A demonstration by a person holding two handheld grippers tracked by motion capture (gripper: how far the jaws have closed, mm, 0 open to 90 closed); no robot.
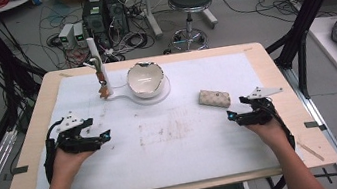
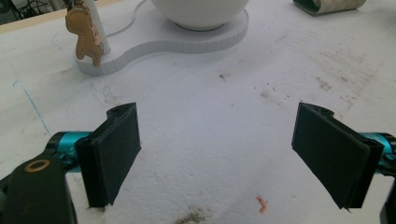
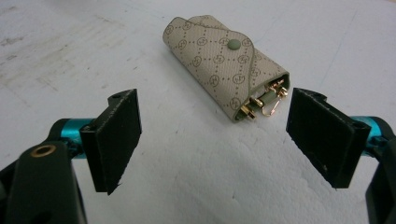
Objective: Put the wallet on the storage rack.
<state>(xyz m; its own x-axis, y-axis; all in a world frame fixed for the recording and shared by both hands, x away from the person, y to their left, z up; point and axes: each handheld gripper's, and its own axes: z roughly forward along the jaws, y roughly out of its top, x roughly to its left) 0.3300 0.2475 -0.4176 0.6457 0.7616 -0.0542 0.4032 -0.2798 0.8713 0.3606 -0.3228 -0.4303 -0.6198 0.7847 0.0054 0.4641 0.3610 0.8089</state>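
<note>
A beige patterned key pouch (image 1: 214, 97) (image 3: 224, 66) lies on the white mat, snapped closed, with gold hooks showing at its near end. My right gripper (image 1: 234, 109) (image 3: 215, 140) rests just in front of it, open, with nothing between its jaws. At the back stands a white bowl (image 1: 144, 79) (image 2: 201, 11) on a white base (image 2: 187, 39) with an upright post (image 1: 97, 64); a small brown charm (image 1: 101, 81) (image 2: 84, 28) hangs on the post. My left gripper (image 1: 99, 129) (image 2: 217, 154) sits open over bare mat, well short of the base.
The white mat (image 1: 163, 140) covers most of the wooden table (image 1: 30, 160) and has brown stains near its middle. A tiny orange scrap (image 2: 260, 203) lies close to the left gripper. A stool (image 1: 189, 0) and cabling stand beyond the table's far edge.
</note>
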